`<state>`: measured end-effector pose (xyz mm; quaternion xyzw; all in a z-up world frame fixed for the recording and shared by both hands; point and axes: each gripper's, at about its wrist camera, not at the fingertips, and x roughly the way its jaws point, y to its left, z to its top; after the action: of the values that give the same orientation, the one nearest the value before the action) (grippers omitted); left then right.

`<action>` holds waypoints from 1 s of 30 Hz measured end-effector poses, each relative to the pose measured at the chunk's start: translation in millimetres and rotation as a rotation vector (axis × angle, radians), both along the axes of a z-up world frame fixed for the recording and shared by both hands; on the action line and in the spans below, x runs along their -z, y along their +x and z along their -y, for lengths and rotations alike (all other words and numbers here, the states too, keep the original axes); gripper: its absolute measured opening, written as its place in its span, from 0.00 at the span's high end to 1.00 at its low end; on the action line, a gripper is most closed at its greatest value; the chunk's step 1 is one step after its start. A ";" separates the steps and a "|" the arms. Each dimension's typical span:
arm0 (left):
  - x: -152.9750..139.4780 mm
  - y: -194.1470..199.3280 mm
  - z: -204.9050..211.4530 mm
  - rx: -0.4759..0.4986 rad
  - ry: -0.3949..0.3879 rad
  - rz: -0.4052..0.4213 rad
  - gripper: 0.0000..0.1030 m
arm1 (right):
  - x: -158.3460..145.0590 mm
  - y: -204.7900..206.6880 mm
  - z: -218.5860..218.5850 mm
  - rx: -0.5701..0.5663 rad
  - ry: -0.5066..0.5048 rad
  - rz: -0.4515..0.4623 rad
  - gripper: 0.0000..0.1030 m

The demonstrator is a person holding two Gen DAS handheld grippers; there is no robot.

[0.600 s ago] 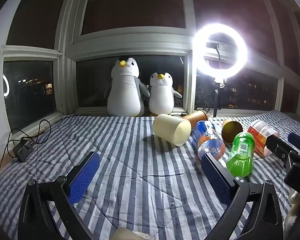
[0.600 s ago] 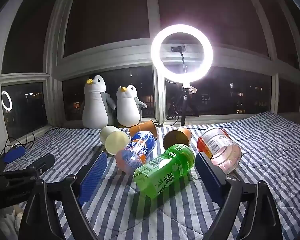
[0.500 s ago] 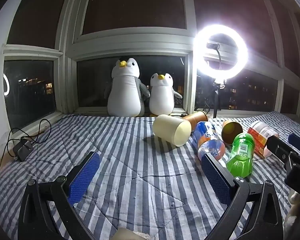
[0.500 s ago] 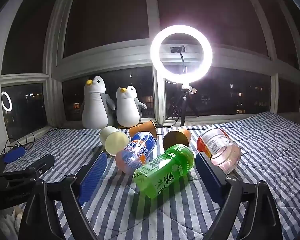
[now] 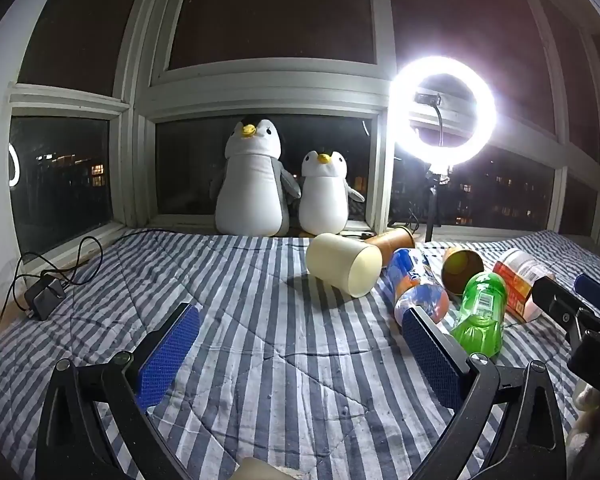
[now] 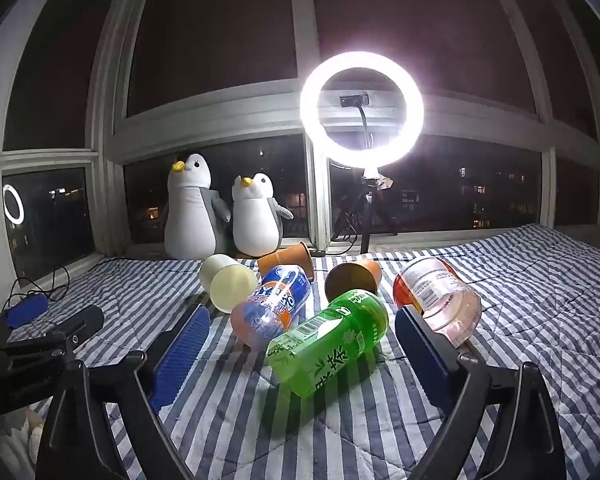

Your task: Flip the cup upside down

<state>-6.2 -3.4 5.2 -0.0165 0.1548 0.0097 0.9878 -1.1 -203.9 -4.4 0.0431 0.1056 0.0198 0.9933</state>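
A cream cup (image 5: 343,264) lies on its side on the striped blanket (image 5: 228,292), ahead and slightly right of my left gripper (image 5: 300,344); it also shows in the right wrist view (image 6: 228,282). Two brown paper cups lie on their sides behind it: one (image 5: 392,238) near the window and one (image 5: 462,270) with its mouth toward me. My left gripper is open and empty. My right gripper (image 6: 302,344) is open and empty, with a green bottle (image 6: 330,336) lying between its fingers.
An orange-blue soda bottle (image 6: 272,304) and a clear bottle with red label (image 6: 436,296) lie beside the green one. Two plush penguins (image 5: 256,180) sit on the sill. A ring light (image 5: 442,110) stands at the back. A charger and cable (image 5: 40,300) lie left.
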 end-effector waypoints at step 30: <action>5.1 0.2 -2.5 0.003 0.002 0.005 0.00 | 0.4 -1.6 1.8 0.004 0.021 0.007 0.10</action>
<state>-6.0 -0.9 0.1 -0.0152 0.1524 0.0086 0.9882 -2.7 -205.7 -4.8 0.0537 0.1017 0.0192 0.9932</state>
